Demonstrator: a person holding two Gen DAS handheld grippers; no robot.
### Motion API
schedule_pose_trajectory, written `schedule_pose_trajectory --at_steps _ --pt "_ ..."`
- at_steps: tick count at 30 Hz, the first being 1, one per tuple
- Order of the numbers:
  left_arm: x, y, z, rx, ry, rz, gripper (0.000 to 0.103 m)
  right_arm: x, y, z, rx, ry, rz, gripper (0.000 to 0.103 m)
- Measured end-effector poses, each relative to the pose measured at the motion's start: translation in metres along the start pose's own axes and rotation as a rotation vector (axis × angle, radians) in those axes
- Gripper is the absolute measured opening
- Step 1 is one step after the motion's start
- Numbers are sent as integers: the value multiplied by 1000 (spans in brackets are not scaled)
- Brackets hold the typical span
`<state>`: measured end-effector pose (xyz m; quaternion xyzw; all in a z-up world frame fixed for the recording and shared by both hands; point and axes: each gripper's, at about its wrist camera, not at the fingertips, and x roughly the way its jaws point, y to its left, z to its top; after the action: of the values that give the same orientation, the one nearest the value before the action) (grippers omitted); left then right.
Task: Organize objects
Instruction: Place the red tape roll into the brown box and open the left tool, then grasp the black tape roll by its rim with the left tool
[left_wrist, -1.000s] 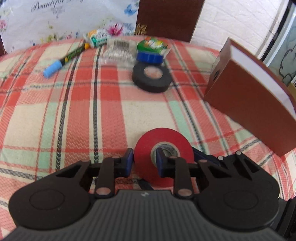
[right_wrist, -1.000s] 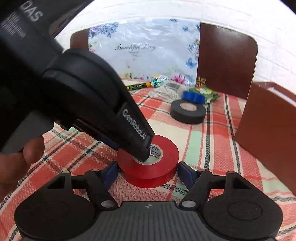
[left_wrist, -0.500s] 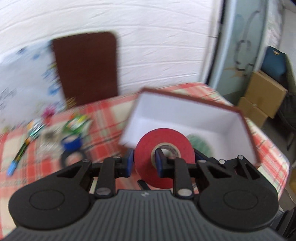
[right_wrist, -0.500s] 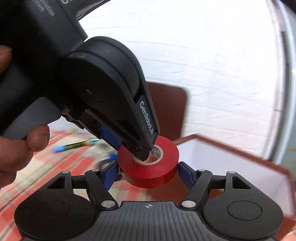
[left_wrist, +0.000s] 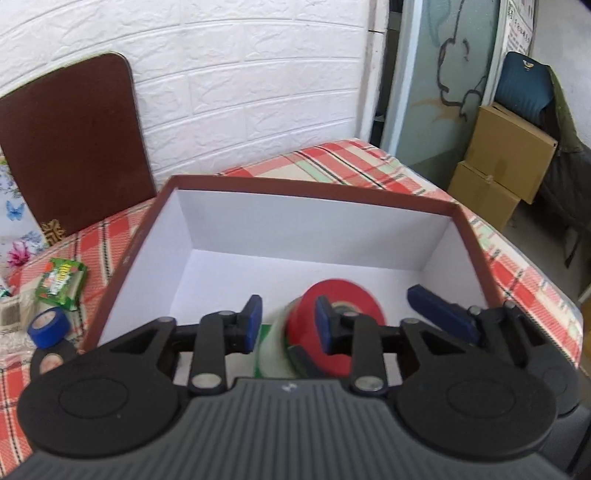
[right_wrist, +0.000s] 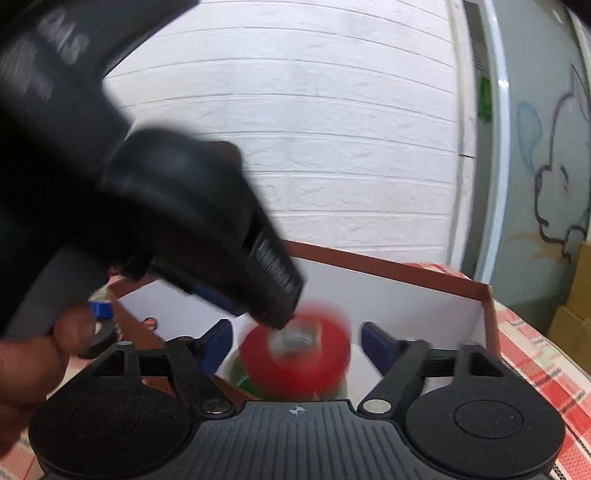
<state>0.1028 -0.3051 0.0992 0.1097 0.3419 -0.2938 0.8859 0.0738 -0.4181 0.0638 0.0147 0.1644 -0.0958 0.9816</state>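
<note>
Left gripper (left_wrist: 286, 325): I see a matte black body with a ribbed grey top.
Pads (left_wrist: 253, 319): I count two blue ones on black fingers.
Pivots: I see silver round screws and two round black discs.
Right gripper (right_wrist: 297, 345): I read the same black build with blue pads.
Marking: I see blurred white lettering on the side of the left gripper's housing.

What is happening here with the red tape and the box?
A person with a gripper in each hand is sorting things into the brown box on the checked table. The left gripper is above the box. Its jaws have just been opening, and the blurred red tape roll looks released. The right gripper has been opening too; its pads stand on either side of the roll without touching it.
</note>
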Motion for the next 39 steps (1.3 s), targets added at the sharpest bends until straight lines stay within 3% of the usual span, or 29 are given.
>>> schedule_pose_trajectory --at_steps 10,12,18,22,27,30,32,34,39 --pt "-40 39 -15 -69 -75 71 42 17 2 6 23 36 19 80" --pt "-49 50 -21 -92 -90 81 42 -6 16 3 14 32 22 80" --pt "-78 98 -51 -178 -121 141 44 -18 34 9 -31 7 52 80" --pt "-88 148 -85 -256 -103 239 45 -41 64 18 -49 -30 105 80" --pt "-93 224 -141 -394 -45 396 45 -48 125 16 -141 -31 238 80" --pt "-94 258 -172 -437 -27 499 45 -39 165 4 -206 25 330 79" --pt "-91 277 -190 -473 -11 529 45 -28 189 -6 -248 62 369 76" --pt "-91 290 -207 -515 -32 507 48 -9 207 -14 -263 96 359 76" --pt "-92 283 -221 -448 -123 530 53 58 228 -22 -258 171 278 77"
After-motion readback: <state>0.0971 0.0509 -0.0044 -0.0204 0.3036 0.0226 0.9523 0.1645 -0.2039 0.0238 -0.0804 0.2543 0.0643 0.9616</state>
